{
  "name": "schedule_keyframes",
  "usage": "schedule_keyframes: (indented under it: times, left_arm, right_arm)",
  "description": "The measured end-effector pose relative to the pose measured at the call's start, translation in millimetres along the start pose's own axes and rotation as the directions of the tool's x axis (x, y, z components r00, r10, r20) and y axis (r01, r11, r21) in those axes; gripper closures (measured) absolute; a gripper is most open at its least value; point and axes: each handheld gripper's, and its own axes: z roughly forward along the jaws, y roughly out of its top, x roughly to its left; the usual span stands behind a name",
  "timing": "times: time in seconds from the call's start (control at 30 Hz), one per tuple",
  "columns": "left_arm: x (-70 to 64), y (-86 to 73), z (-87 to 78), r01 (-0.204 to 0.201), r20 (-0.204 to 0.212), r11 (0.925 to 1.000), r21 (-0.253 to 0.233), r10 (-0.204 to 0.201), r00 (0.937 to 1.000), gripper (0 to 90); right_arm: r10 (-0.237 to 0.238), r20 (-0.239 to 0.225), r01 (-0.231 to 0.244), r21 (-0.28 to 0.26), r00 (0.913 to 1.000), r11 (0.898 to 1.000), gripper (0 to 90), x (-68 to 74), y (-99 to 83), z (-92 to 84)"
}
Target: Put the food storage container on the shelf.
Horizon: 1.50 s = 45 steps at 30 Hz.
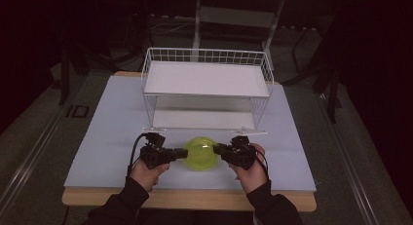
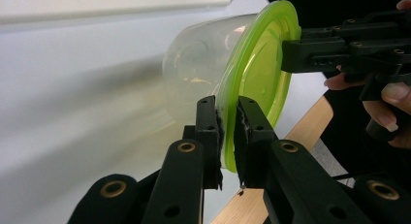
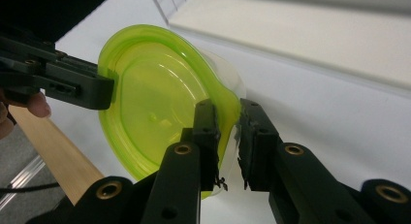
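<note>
While both clamp low centre: left gripper (image 1: 182,153), right gripper (image 1: 218,148) pinching lime-lidded clear plastic tub's (image 1: 200,153) rim; probably lifting toward white wire shelf (image 1: 206,80) next.

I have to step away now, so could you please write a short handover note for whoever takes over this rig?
Left gripper: shut on the green lid's rim.
Right gripper: shut on the opposite rim.
The container, clear tub with green lid on, is held between both, in front of the wire shelf on the table.
Done: container gripped on both sides.
Left: probably placing it on the shelf.
</note>
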Motion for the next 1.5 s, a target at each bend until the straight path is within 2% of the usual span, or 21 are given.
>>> schedule_keyframes:
  times: [0.13,0.27,0.3,0.37,0.57,0.6,0.87,0.97,1.13,1.23,1.37,1.43,1.5]
  left_arm:
    - [-4.6,10.4,-7.4,-0.011,0.002,0.9998,-0.015,0.011,0.9999,82.5]
    - [-12.1,27.6,-18.4,-0.024,0.011,0.9987,-0.045,0.025,0.9996,82.5]
    - [-12.1,27.6,-18.4,-0.024,0.011,0.9987,-0.045,0.025,0.9996,82.5]
    - [-16.5,39.4,-25.3,-0.029,0.017,0.9972,-0.069,0.031,0.9994,82.5]
    - [-24.6,61.2,-35.6,-0.045,0.01,0.9936,-0.104,0.047,0.9989,82.4]
    - [-26.1,65.5,-37.5,-0.046,0.011,0.9929,-0.11,0.047,0.9988,82.4]
    - [-34.1,99.5,-46.1,-0.05,-0.011,0.9869,-0.154,0.049,0.9988,82.2]
    - [-34.8,105.8,-48.4,-0.047,-0.011,0.9852,-0.165,0.046,0.9989,82.2]
    - [-34.1,129.8,-53.0,-0.049,-0.037,0.984,-0.171,0.043,0.9984,82.1]
    - [-31.6,142.8,-50.6,-0.046,-0.062,0.9845,-0.169,0.035,0.9975,81.7]
    - [-25.8,155.5,-45.7,-0.027,-0.07,0.9849,-0.171,0.015,0.9974,81.0]
    - [-24.3,160.7,-43.1,-0.027,-0.073,0.9847,-0.172,0.014,0.9972,80.9]
    - [-22.5,166.4,-40.7,-0.026,-0.078,0.9851,-0.17,0.013,0.9969,80.9]
  right_arm:
    - [-0.011,0.005,0.011,-0.019,0.9999,1.0,78.9,3.4,9.3,-6.1]
    - [-0.014,0.008,0.014,-0.06,0.9999,0.998,78.9,7.9,26.7,-19.4]
    - [-0.016,0.007,0.017,-0.069,0.9998,0.997,78.9,8.8,30.6,-22.3]
    - [-0.015,0.009,0.016,-0.08,0.9998,0.997,79.0,10.7,39.3,-28.1]
    - [-0.026,0.022,0.028,-0.108,0.9994,0.994,79.0,15.0,62.1,-41.1]
    - [-0.024,0.019,0.026,-0.125,0.9995,0.992,79.0,15.2,71.9,-46.4]
    - [-0.028,0.047,0.035,-0.153,0.9985,0.988,78.9,14.1,103.8,-54.8]
    - [-0.031,0.052,0.039,-0.162,0.9982,0.986,78.9,14.1,115.7,-56.9]
    - [-0.039,0.062,0.049,-0.169,0.9973,0.984,78.9,12.7,135.4,-57.0]
    - [-0.032,0.079,0.045,-0.17,0.9964,0.984,79.0,11.8,147.6,-55.3]
    - [-0.019,0.078,0.032,-0.17,0.9968,0.985,79.3,7.0,162.8,-53.7]
    - [-0.027,0.092,0.042,-0.169,0.9954,0.985,79.3,5.6,167.9,-53.3]
    - [-0.016,0.101,0.032,-0.164,0.9948,0.986,79.3,2.4,172.4,-50.8]
